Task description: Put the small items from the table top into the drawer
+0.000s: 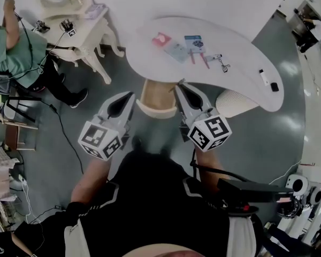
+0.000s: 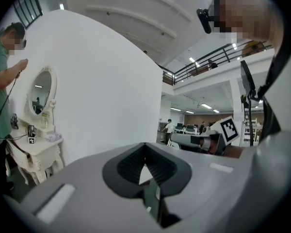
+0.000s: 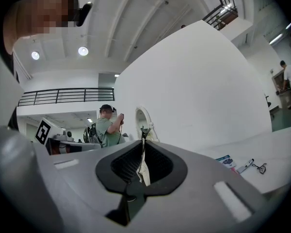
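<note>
In the head view, you hold the left gripper [image 1: 127, 98] and the right gripper [image 1: 182, 87] just short of the near edge of the white curved desk [image 1: 150, 47], tips towards it. The small items lie on the desk top. A red packet [image 1: 161, 38], a blue card [image 1: 193, 42] and pens [image 1: 205, 61] sit about its middle. A white stick [image 1: 264, 77] and a black block [image 1: 274, 87] lie near its right end.

In the left gripper view, your fingers are pressed together with nothing between them.

In the right gripper view, the fingers are likewise closed and empty, and the blue card [image 3: 226, 160] lies on the desk off to their right.
</note>
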The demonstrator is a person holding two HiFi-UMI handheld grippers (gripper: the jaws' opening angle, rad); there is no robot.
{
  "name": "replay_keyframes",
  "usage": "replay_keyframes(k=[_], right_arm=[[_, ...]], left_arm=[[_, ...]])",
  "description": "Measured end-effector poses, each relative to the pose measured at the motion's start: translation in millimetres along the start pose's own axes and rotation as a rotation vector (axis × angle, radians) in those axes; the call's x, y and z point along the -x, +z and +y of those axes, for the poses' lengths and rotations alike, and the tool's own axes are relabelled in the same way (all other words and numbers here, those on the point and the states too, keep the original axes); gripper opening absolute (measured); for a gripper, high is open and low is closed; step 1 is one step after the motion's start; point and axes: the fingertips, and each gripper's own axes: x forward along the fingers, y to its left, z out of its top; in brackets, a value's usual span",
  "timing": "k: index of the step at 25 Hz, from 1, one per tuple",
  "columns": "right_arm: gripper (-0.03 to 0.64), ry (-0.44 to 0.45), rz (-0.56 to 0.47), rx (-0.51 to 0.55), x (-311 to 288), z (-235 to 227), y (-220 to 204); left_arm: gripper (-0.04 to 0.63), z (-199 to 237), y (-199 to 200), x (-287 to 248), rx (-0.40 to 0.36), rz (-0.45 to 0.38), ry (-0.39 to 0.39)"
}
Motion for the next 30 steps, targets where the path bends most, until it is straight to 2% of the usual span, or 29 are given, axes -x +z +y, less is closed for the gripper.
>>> replay_keyframes(k=[7, 12, 18, 30], right_arm=[[0.02, -0.026, 0.006, 0.035, -28.3, 4.4, 5.0], [0.02, -0.08, 0.02, 0.031, -45.0, -7.5, 8.0], [0.02, -0.098, 0.022, 0.069, -67.2, -4.4, 8.7], [0.02, -0.167, 0.104, 0.107, -113.4, -4.2, -8.1]], left_arm=[[0.0, 33.9, 10.3, 0.6, 0.008, -0.03, -0.022], [0.0, 58.9, 19.4, -0.5, 0.005, -0.044, -0.053], [0.0, 85.8, 16.1, -6.0, -0.014, -0.024, -0.092], [0.0, 139.6, -1.1, -15.0, 0.036, -0.019, -0.135]])
